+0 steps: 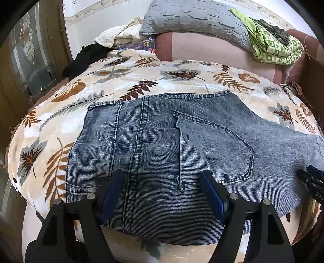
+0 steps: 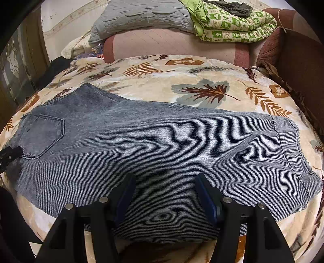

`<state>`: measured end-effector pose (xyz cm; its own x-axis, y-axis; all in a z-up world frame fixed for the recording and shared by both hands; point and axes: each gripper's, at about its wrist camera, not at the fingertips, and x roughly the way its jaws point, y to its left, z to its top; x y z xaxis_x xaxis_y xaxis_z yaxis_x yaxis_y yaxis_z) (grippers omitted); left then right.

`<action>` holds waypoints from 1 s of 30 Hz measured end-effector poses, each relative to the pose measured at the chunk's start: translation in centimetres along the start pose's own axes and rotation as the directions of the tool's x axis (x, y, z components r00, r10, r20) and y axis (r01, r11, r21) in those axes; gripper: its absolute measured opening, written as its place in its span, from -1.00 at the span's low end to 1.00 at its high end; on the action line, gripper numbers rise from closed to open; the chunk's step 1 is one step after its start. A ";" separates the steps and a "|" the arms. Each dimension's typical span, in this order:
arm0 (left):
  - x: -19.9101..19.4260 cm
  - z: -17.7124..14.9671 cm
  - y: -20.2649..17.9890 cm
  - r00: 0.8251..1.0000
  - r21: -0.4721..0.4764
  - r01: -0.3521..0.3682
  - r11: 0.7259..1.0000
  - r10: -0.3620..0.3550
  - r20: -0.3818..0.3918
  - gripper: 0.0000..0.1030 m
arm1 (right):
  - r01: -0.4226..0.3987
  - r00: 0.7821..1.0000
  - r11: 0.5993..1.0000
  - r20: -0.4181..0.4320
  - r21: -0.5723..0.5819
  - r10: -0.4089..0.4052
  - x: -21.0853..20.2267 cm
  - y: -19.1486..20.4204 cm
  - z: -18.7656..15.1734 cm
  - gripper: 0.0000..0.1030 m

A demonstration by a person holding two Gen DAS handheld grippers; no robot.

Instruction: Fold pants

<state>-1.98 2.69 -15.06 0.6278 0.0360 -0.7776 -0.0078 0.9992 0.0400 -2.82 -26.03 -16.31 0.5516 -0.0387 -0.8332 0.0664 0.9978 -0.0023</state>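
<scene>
A leaf-print blanket (image 1: 129,81) covers the bed under me, with a grey quilted pillow (image 1: 194,18) and a green patterned quilt (image 2: 232,24) piled at the back. My left gripper (image 1: 162,182) stands open, its blue pads astride the seat seam of the jeans (image 1: 162,137), back pocket (image 1: 218,145) just beyond. My right gripper (image 2: 165,187) is open too, poised over the folded legs near the hem (image 2: 289,145). Whether any fingertip touches the denim I cannot tell. The jeans lie flat across the blanket, their near edge hidden behind my fingers
</scene>
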 end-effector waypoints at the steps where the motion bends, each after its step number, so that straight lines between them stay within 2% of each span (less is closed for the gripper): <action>1: 0.0 0.0 0.0 1.000 -0.001 0.001 1.000 -0.001 -0.001 0.50 | 0.000 1.000 1.000 0.000 0.000 0.000 0.0 0.0 0.0 0.28; 11: 0.7 -0.3 0.1 1.000 -0.002 0.016 1.000 -0.016 -0.022 0.50 | 0.006 1.000 1.000 -0.001 -0.008 -0.006 0.1 0.1 0.0 0.30; 15: 1.0 -0.4 0.2 1.000 0.003 0.010 1.000 -0.010 -0.028 0.58 | 0.018 1.000 1.000 -0.002 -0.015 -0.019 0.2 0.3 0.0 0.30; 30: 1.6 -0.3 -0.1 0.999 0.023 -0.004 1.000 0.005 -0.045 0.67 | 0.050 0.999 0.998 -0.006 -0.030 -0.050 0.1 0.7 -0.1 0.31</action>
<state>-1.21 2.65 -16.52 0.5922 0.0417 -0.8047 0.0080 0.9983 0.0577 -2.84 -25.29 -16.45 0.5430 -0.0887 -0.8351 0.0688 0.9958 -0.0610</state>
